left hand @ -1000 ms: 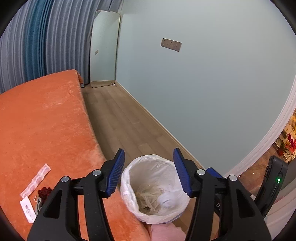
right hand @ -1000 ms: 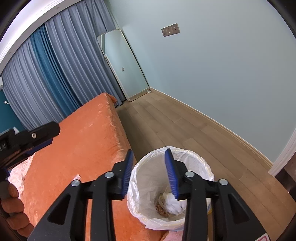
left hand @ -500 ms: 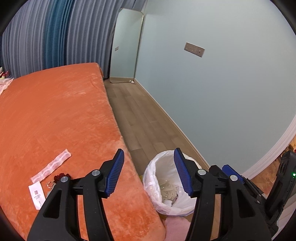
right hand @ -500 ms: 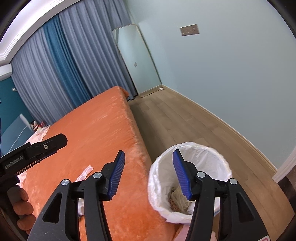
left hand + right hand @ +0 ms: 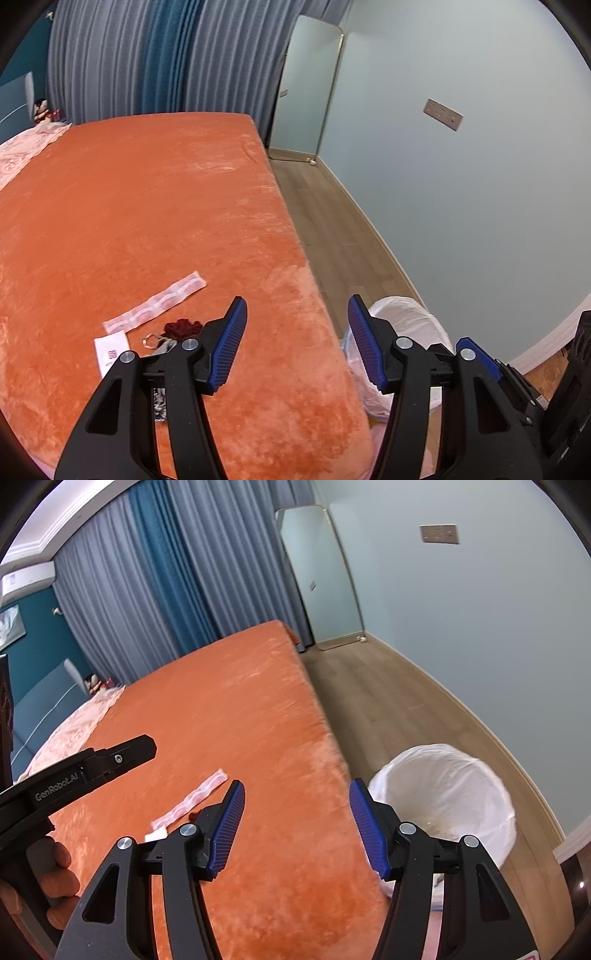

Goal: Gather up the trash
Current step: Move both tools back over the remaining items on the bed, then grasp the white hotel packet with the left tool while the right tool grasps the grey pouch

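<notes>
A long clear wrapper strip (image 5: 155, 302) lies on the orange bed (image 5: 147, 203), with a white card (image 5: 110, 350), a dark red scrunchie (image 5: 181, 328) and a small ring (image 5: 149, 339) beside it. My left gripper (image 5: 296, 301) hovers open over the bed's near corner, right of this litter, with nothing between its fingers. My right gripper (image 5: 297, 782) is over the bed edge; its jaws are opening and hold nothing. The wrapper strip (image 5: 192, 801) lies just left of it. The white-lined bin (image 5: 443, 786) stands on the floor to the right, with trash inside.
A hand (image 5: 55, 878) holds the left gripper's body (image 5: 92, 764) at the left edge. The bin (image 5: 406, 317) is partly hidden behind the left gripper's right finger. A pink cloth (image 5: 26, 147) lies at the bed's far left. A mirror (image 5: 306, 88) leans in the corner.
Both grippers have swung left, from above the bin to over the bed's corner. The right gripper's jaws have spread wider. The litter on the bed has come closer.
</notes>
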